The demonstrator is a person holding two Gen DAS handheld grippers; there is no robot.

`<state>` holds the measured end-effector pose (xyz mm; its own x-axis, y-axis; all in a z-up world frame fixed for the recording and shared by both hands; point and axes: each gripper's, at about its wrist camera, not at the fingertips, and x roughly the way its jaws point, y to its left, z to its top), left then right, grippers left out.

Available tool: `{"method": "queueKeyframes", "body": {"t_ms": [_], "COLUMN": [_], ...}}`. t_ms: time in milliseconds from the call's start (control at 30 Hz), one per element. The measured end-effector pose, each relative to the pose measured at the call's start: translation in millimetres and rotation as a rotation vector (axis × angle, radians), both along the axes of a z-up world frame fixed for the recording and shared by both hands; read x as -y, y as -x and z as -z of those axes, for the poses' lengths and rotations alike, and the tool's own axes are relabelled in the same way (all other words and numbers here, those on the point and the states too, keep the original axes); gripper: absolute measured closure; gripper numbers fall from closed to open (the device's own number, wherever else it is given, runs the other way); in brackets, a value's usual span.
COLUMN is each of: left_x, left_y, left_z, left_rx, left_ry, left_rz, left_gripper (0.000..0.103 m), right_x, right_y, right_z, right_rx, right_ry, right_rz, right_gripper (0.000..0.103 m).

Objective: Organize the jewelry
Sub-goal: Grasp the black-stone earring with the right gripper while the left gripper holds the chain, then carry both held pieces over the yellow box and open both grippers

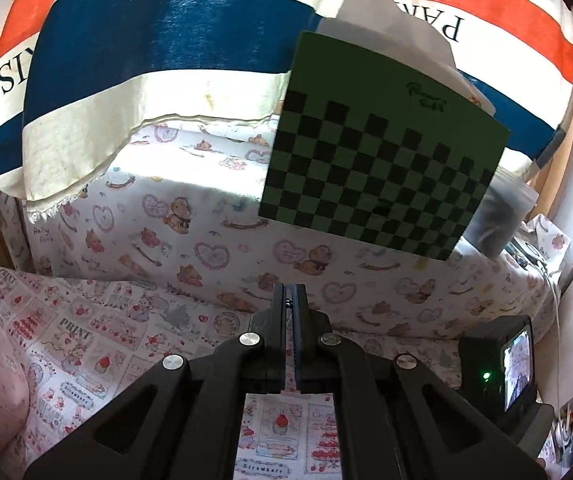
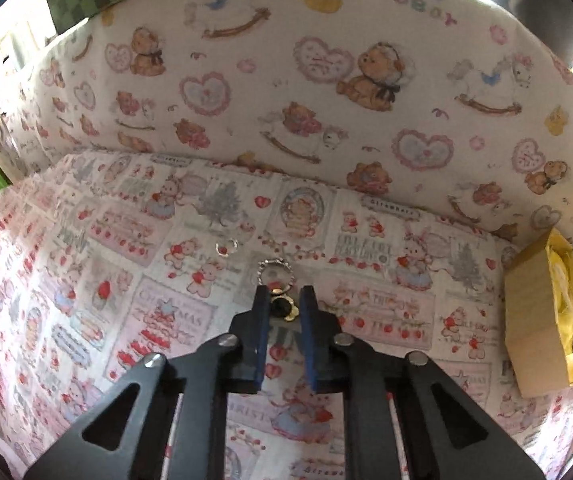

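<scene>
In the right wrist view my right gripper (image 2: 284,294) is open, its blue-padded fingers (image 2: 261,320) on either side of a black and gold piece of jewelry (image 2: 282,308) lying on the patterned cloth (image 2: 126,248). A silver beaded ring (image 2: 275,273) lies just beyond the fingertips. A small silver ring (image 2: 226,247) lies to the upper left. A yellow box (image 2: 542,316) with yellow lining stands at the right. In the left wrist view my left gripper (image 1: 289,292) is shut, with a tiny dark bead (image 1: 287,301) showing between the pads; what it belongs to is unclear.
A bear-print fabric wall (image 2: 326,92) rises behind the cloth. A green checkered card (image 1: 378,148) and a striped cloth bag (image 1: 146,60) hang above in the left wrist view. A small black device with a lit screen (image 1: 502,368) stands at the right.
</scene>
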<state>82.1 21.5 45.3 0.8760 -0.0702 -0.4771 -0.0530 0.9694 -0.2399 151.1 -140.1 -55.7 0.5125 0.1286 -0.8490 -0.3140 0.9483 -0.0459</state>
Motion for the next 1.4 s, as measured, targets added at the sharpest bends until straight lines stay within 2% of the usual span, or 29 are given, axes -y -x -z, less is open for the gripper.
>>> {"method": "queueKeyframes", "body": {"t_ms": [133,433,867,1067,1200,1400], "left_x": [8.0,38.3,63.7,76.5,91.8,138.6], "left_y": [5.5,18.5,25.4,38.6,44.0,40.8], "left_z": [-6.2,-15.1,-12.5,-23.1,-44.8,-77.6], "left_rx": [0.023,0.068,0.084,0.121,0.159,0.188], "left_ry": [-0.017,-0.066,-0.131,-0.125,-0.101,-0.123], "left_rz": [0.022,0.085,0.094,0.136,0.154,0.231], "left_gripper": [0.101,0.101,0.101,0.101,0.101,0.101], "right_x": [1.7,13.4,81.5,126.2,159.5,215.2], "right_y": [14.2,61.3,98.3,113.6,117.7,129.8], "right_z": [0.3,-3.9,-34.9,-63.9,-91.0,-123.7], "right_rx": [0.018,0.127,0.263,0.393,0.471,0.625], "right_ry": [0.0,-0.016,-0.083,-0.179,-0.284,-0.324], "right_rz": [-0.013,-0.039,-0.043,-0.03,0.024,0.07], "right_gripper": [0.089,0.089,0.089,0.089,0.089,0.089]}}
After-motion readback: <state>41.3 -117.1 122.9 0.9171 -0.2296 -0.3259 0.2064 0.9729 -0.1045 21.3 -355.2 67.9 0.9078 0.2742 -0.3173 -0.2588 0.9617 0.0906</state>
